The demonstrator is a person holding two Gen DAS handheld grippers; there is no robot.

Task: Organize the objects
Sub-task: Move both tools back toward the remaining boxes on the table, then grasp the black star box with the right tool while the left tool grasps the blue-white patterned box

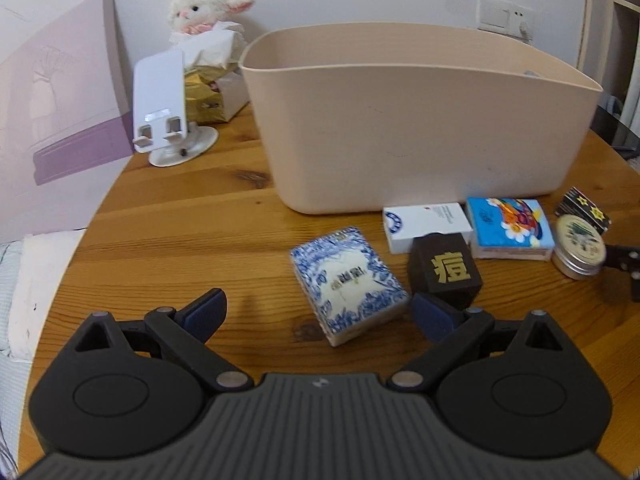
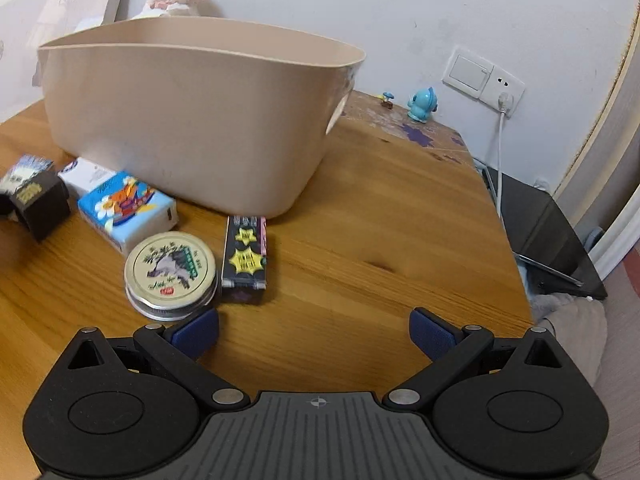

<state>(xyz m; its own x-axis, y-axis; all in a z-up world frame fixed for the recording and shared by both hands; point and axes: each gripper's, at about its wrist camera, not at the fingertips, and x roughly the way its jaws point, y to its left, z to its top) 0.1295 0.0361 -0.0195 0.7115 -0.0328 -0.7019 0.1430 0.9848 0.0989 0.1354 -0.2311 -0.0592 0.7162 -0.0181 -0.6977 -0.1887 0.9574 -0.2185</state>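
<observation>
A beige tub (image 1: 420,128) stands on the wooden table (image 1: 180,232); it also shows in the right wrist view (image 2: 192,120). In front of it lie a blue-and-white patterned box (image 1: 348,284), a black box with a gold character (image 1: 444,270), a white box (image 1: 424,224), a colourful tissue pack (image 1: 510,226), a round tin (image 1: 578,246) and a black starred box (image 1: 582,208). My left gripper (image 1: 320,312) is open, with the patterned box between its fingers. My right gripper (image 2: 314,332) is open and empty, just right of the tin (image 2: 170,274) and the starred box (image 2: 245,258).
A white phone stand (image 1: 164,108), a plush lamb (image 1: 204,8) and tissue boxes (image 1: 212,84) stand at the back left. A blue figurine (image 2: 422,104) and a wall socket with a cable (image 2: 486,80) are at the back right. The table's right edge drops to a black object (image 2: 552,240).
</observation>
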